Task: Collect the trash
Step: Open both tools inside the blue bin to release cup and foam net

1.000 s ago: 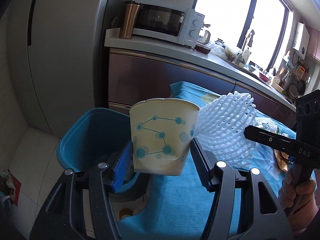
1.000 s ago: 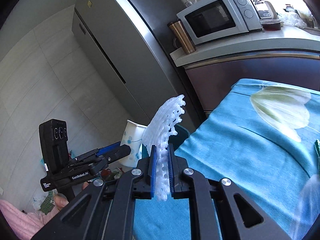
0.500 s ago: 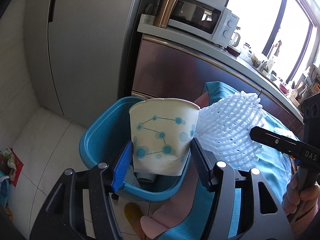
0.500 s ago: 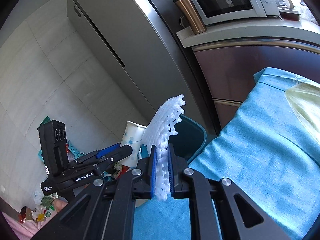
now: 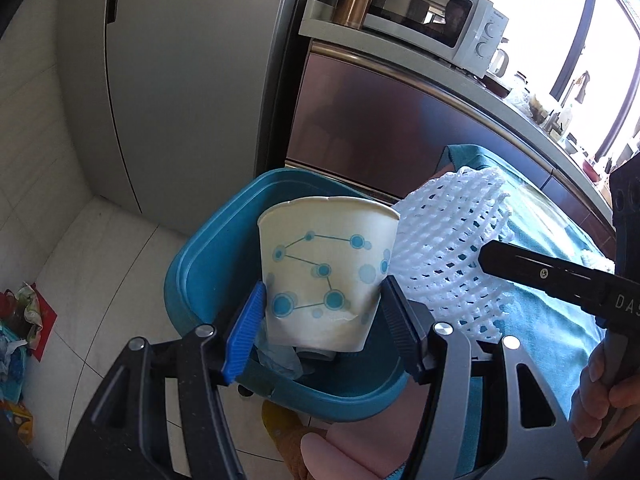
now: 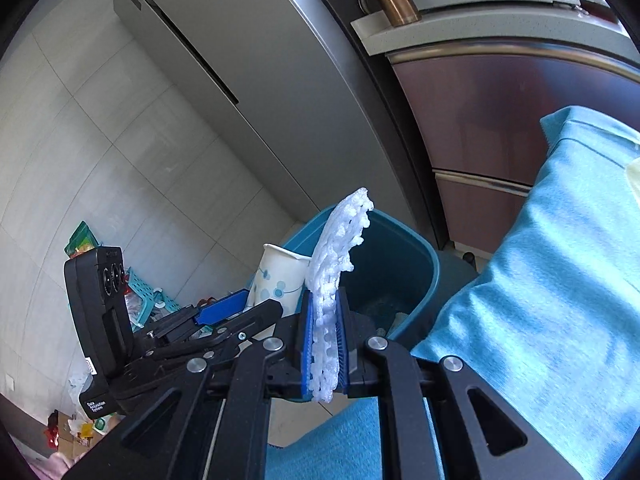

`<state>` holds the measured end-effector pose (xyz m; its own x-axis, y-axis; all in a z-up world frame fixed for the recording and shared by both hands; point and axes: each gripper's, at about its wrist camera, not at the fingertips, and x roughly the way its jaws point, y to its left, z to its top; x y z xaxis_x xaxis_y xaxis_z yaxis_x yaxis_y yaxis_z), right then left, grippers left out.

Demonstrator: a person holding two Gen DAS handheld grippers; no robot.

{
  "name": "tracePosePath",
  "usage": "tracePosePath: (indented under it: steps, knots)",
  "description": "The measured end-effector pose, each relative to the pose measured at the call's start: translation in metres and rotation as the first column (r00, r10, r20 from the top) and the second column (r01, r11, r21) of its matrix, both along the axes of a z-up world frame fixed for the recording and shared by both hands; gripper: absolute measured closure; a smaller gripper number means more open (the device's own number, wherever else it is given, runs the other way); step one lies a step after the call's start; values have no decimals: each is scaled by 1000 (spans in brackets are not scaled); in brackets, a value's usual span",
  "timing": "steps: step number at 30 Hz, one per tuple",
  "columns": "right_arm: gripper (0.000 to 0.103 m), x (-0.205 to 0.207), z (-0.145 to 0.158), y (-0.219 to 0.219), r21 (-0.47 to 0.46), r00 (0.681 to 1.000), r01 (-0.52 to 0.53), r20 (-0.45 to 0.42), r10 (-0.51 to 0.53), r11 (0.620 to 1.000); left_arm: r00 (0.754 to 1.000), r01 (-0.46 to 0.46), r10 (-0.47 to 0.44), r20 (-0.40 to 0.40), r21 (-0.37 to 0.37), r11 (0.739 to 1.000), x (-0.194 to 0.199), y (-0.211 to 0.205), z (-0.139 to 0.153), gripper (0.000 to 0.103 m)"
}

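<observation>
Matt paper cup (image 5: 326, 276), foam netting (image 5: 448, 256)

The paper cup (image 5: 326, 272) is cream-white, printed with pale and mid-blue dots joined by thin dark lines. The foam net (image 5: 448, 256) is plain white in an open diamond mesh; the bin (image 5: 208, 256) is teal-blue. The tablecloth (image 6: 552, 288) is turquoise, the fridge (image 5: 180, 80) matt grey

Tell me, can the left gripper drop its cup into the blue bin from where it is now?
Probably yes. The left gripper holds the cup right over the open bin, and nothing sits between them. The foam net hangs just beside, not underneath.
</observation>
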<state>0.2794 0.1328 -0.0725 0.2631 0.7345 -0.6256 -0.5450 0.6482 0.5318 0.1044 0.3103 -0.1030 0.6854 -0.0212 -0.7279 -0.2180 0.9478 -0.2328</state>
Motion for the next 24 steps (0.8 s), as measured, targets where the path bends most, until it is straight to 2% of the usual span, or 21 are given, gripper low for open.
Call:
tracePosePath:
  steps: [9,14,21,24]
  knots:
    - [88,11,-15,21,-23,998,-25,-59,24,999,999,-17,17,-46,2,1000,14,1,-17,43]
    - [88,11,-19,25,-24,998,-18,-58,17,1000,998,-34,34,-49,1,999,16,4,-21,44]
    - [84,1,-7,5,11,1000,0,-30,1,1000,1000,-28,28,-4,-3,1000,7,0,-11,44]
    - [77,-9,4,-10,26,1000,3,2,-3,1000,999,-3,3,37,4,1000,-1,-9,1,44]
